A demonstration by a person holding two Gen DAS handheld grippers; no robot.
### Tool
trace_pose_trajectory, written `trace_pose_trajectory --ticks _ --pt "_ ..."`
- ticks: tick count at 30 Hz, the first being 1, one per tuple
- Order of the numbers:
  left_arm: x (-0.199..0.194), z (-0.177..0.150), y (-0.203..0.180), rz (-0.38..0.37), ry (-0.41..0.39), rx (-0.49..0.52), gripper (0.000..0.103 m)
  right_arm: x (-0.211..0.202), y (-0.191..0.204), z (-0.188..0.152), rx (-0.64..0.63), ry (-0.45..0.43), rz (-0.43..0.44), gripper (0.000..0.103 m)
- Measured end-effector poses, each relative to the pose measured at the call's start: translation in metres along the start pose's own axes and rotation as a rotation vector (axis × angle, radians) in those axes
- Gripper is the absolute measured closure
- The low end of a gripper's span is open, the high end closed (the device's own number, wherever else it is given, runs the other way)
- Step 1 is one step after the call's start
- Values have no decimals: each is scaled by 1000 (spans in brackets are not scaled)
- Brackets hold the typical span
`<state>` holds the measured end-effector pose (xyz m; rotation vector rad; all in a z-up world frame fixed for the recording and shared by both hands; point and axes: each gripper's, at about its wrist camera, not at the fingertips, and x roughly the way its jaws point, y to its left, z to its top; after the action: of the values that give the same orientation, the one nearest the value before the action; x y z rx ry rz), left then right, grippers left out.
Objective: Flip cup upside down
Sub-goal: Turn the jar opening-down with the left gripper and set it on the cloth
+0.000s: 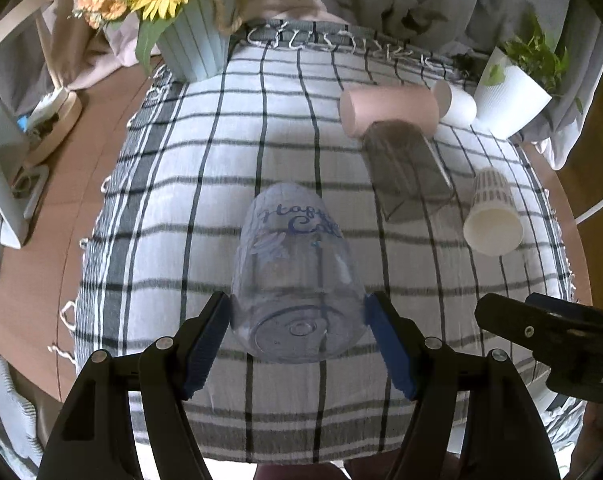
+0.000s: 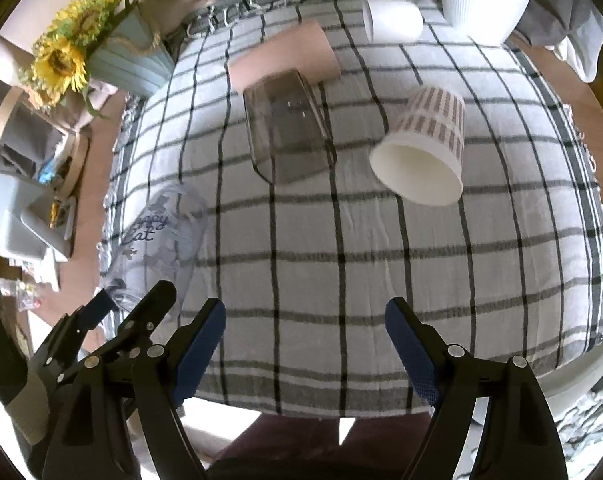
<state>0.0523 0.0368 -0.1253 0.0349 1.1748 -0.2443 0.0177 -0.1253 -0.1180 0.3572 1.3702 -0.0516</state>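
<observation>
**Clear cup gripped near its base, turn not yet finished**

The clear printed cup [image 1: 297,276] lies tilted, base toward the left wrist camera and mouth pointing away, over the near middle of the checked cloth [image 1: 205,184]. The left gripper [image 1: 297,316] is clamped on it, one blue pad on each side of the wall just above the base. Whether the cup touches the cloth cannot be told.

To do the flip well, I would judge that the wrist should roll until the mouth faces the cloth, with the squeeze kept light, since the thin plastic may well buckle or slip. Set the rim flat before letting go.

The right gripper [image 2: 305,340] hangs empty with fingers apart near the front edge. Toward the far right, the smoky tumbler [image 1: 407,170], pink cup [image 1: 389,108] and patterned paper cup [image 1: 493,212] lie on their sides, well apart from the landing spot.
</observation>
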Motion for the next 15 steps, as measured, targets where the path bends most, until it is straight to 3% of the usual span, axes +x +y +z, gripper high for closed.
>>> trace_pose_trajectory --ticks 15 --pt "-5 48 7 -38 -95 8 33 -11 13 27 21 -70 7 21"
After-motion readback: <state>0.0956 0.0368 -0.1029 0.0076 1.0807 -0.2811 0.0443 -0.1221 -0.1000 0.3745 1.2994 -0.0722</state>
